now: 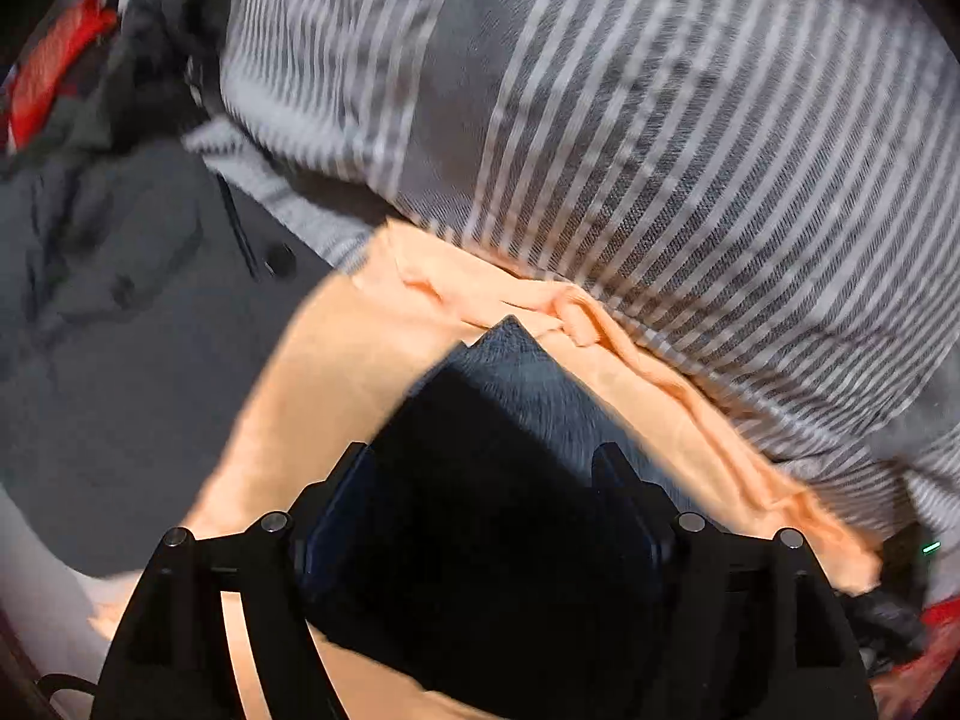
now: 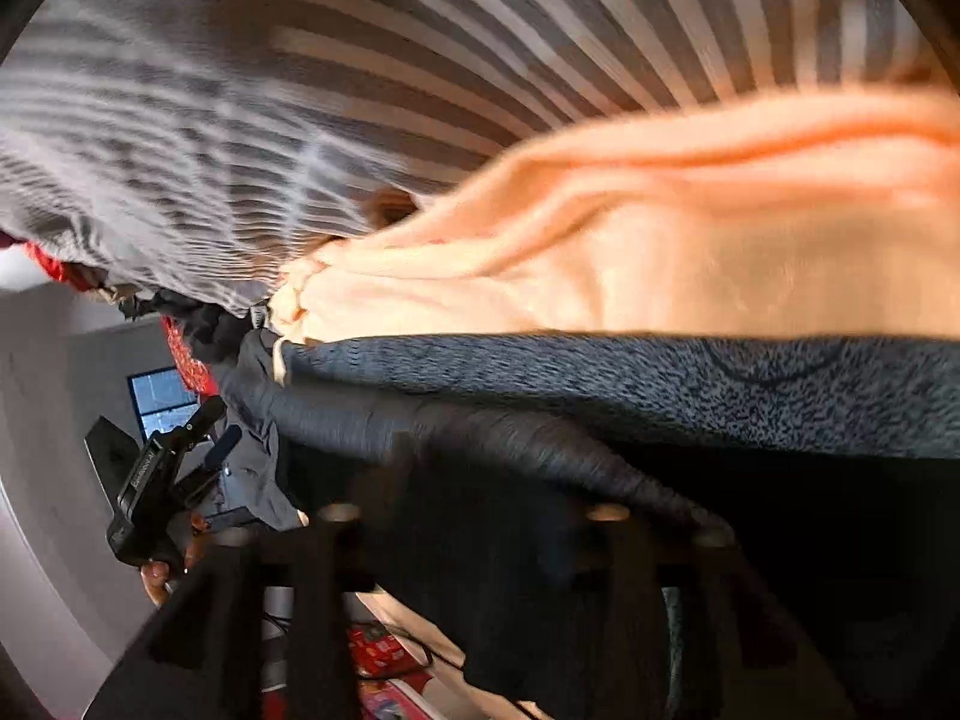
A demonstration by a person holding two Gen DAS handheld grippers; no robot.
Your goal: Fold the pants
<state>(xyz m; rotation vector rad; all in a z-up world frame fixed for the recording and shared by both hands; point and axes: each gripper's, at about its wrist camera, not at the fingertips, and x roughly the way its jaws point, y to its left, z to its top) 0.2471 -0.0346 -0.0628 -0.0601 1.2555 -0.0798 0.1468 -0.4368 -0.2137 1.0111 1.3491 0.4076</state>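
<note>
1. Seen from our left wrist, the left gripper [image 1: 489, 468] points steeply down with its jaws spread apart. A corner of the dark blue-grey pants [image 1: 516, 372] lies in the gap, but neither finger [image 1: 618, 474] presses on it.

2. The pants rest on a peach-orange garment [image 1: 336, 360], which in turn lies on a grey-and-white striped bedcover [image 1: 690, 150].

3. To the left on the same surface lies a dark grey garment [image 1: 120, 300] with a button; a red item [image 1: 54, 72] shows at the far upper left edge.

4. From our right wrist, the right gripper [image 2: 474, 516] is blurred and dark. Its jaws stand apart, the heathered pants [image 2: 600, 384] draped just ahead of and over them; we cannot tell whether any cloth touches the pads.

5. Above the pants in this view, the peach-orange garment bunches in folds against the striped bedcover.

6. At lower left of the right-wrist view, the other gripper is visible, held in a hand [image 2: 159, 573], with a lit screen [image 2: 162, 399] behind it.
</note>
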